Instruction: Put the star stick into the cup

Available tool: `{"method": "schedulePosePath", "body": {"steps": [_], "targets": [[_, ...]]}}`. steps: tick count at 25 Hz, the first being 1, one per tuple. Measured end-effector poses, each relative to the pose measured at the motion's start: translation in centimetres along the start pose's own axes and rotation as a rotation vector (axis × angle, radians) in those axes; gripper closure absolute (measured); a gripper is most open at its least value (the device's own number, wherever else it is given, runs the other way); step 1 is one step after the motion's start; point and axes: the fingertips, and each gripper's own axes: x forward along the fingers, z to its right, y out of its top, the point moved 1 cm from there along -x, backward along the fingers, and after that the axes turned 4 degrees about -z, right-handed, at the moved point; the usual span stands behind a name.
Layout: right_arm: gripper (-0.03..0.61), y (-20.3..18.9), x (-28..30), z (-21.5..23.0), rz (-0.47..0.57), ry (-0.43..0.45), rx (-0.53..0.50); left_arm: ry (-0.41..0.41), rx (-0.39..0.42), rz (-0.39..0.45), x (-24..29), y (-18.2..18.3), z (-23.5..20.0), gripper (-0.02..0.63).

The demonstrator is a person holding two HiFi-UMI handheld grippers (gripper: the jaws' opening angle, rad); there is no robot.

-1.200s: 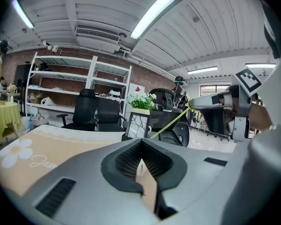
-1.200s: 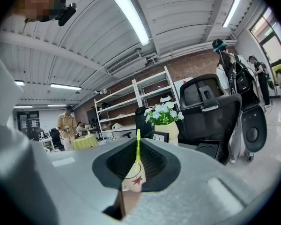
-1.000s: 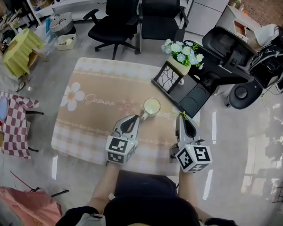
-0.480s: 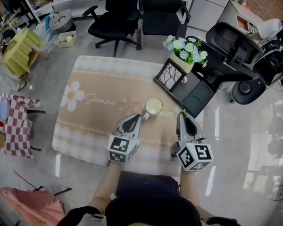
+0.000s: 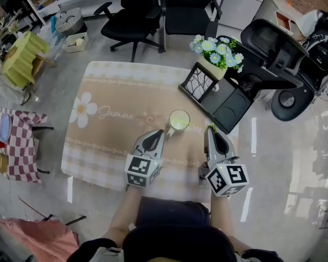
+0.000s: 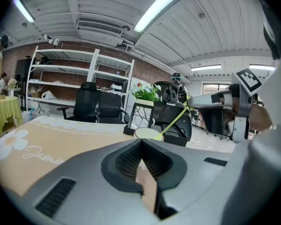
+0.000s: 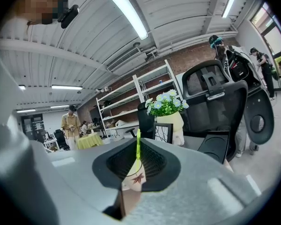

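While neither hand had shifted over the last second, the left gripper (image 5: 156, 137) hung with its fingers closed on nothing, tips just short of the cup (image 5: 178, 121). The right gripper (image 5: 210, 131) kept its fingers clamped on the star stick (image 6: 174, 119), which slanted down toward the cup on the bench (image 5: 109, 91). Its far end lay at the rim, inside or not unclear, so the insertion looked unfinished.

The head camera is looking steeply down on the beige flower-print surface (image 5: 115, 100). Cameras on the left tongs (image 5: 158, 135) and right tongs (image 5: 211, 130) are facing level toward the white potted flowers (image 5: 216, 51).
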Motion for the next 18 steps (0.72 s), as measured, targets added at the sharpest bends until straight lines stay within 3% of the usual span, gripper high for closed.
{"method": "schedulePosePath", "body": {"steps": [13,18], "targets": [[0.55,-1.5,0.4,-1.0,-0.058,0.049,-0.021,0.009,0.001,-0.002,-0.2,-0.5,-0.1,0.604],[0.426,-1.6,0.2,-1.7,-0.053,0.077,-0.012,0.015,0.002,0.003,-0.8,-0.6,-0.2,0.604]]}}
